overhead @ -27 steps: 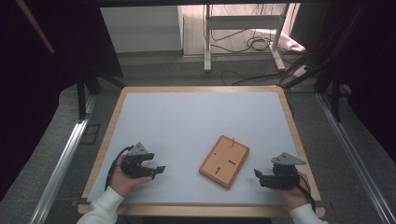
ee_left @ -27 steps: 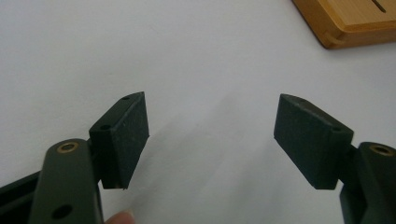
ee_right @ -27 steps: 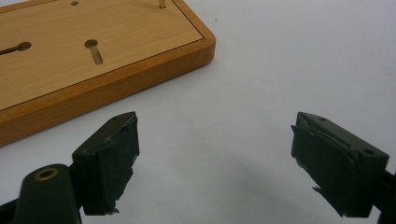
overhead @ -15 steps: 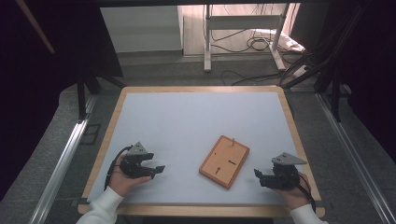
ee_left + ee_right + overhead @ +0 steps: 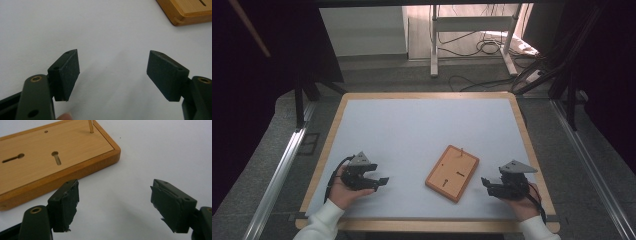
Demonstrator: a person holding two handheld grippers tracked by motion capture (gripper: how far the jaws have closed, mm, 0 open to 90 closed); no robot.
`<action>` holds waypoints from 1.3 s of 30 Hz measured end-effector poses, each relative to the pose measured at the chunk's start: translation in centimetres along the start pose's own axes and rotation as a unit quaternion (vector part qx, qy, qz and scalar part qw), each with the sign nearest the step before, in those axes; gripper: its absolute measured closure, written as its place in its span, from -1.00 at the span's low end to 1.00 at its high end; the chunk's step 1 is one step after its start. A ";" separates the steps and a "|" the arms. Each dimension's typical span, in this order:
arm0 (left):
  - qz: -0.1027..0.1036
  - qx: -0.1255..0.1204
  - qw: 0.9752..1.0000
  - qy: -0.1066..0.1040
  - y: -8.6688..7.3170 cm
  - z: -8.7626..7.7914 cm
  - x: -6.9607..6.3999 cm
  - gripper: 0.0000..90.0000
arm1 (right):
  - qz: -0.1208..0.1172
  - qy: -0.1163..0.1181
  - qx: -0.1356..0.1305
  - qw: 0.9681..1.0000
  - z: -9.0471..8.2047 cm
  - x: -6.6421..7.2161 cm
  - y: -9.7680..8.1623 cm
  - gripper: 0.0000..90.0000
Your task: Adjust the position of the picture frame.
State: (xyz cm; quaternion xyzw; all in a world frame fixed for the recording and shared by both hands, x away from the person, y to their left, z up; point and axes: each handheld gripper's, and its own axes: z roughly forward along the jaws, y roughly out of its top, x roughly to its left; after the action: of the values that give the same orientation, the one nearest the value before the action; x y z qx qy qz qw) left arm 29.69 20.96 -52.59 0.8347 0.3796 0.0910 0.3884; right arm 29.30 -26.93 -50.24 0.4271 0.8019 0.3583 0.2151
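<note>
A flat wooden board (image 5: pixel 452 172) with keyhole slots and a thin upright peg (image 5: pixel 460 150) lies on the white table top, turned a little askew. To its left my left gripper (image 5: pixel 383 182) rests low on the table, open and empty, jaws pointing right toward the board. On the other side my right gripper (image 5: pixel 484 184) is open too, pointing left at the board's near right edge. The left gripper view has both pads (image 5: pixel 67 72) wide apart over bare table, with the board's corner (image 5: pixel 185 11) far off. From the right gripper, the board (image 5: pixel 47 162) and its peg (image 5: pixel 91 126) sit just beyond the open jaws.
The white table top (image 5: pixel 422 130) has a raised wooden frame (image 5: pixel 332 130) all round. Behind it stands a white metal rack (image 5: pixel 472 35) with cables on the floor. Metal rails (image 5: pixel 277 175) run along both sides of the table.
</note>
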 end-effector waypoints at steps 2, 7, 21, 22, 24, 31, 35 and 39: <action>-0.001 -0.001 1.000 0.000 0.0 0.0 0.0 -0.41 | 0.000 -0.001 -0.001 1.000 0.2 0.1 0.3 -0.47; -0.001 -0.002 1.000 0.000 0.1 -0.1 -0.1 -0.42 | -0.001 0.003 -0.009 1.000 0.5 0.3 1.3 -0.41; -0.006 -0.002 1.000 0.008 0.1 0.1 0.0 -0.45 | -0.014 0.016 -0.005 1.000 2.8 0.4 3.7 -0.31; -0.007 -0.002 1.000 0.008 0.1 0.1 0.0 -0.45 | -0.015 0.018 -0.006 1.000 3.0 0.4 3.8 -0.31; -0.007 -0.002 1.000 0.008 0.0 0.1 0.0 -0.45 | -0.019 0.019 -0.006 1.000 3.4 0.5 4.2 -0.29; -0.010 -0.002 1.000 0.004 0.1 0.2 0.0 -0.45 | -0.030 0.025 -0.004 0.999 4.8 0.9 5.3 -0.21; -0.009 -0.002 1.000 0.003 0.0 0.2 0.0 -0.45 | -0.045 0.036 0.000 0.998 6.0 1.5 6.0 -0.09; -0.008 -0.001 1.000 0.001 0.0 0.3 0.0 -0.45 | -0.058 0.040 0.009 0.997 7.9 2.2 6.7 0.09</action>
State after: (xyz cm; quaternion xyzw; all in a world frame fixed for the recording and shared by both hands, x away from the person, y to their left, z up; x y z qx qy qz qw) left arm 29.82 20.79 -52.74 0.8311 0.3866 0.0892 0.3898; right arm 36.77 -19.48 -50.39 0.3671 0.8364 0.3550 0.1992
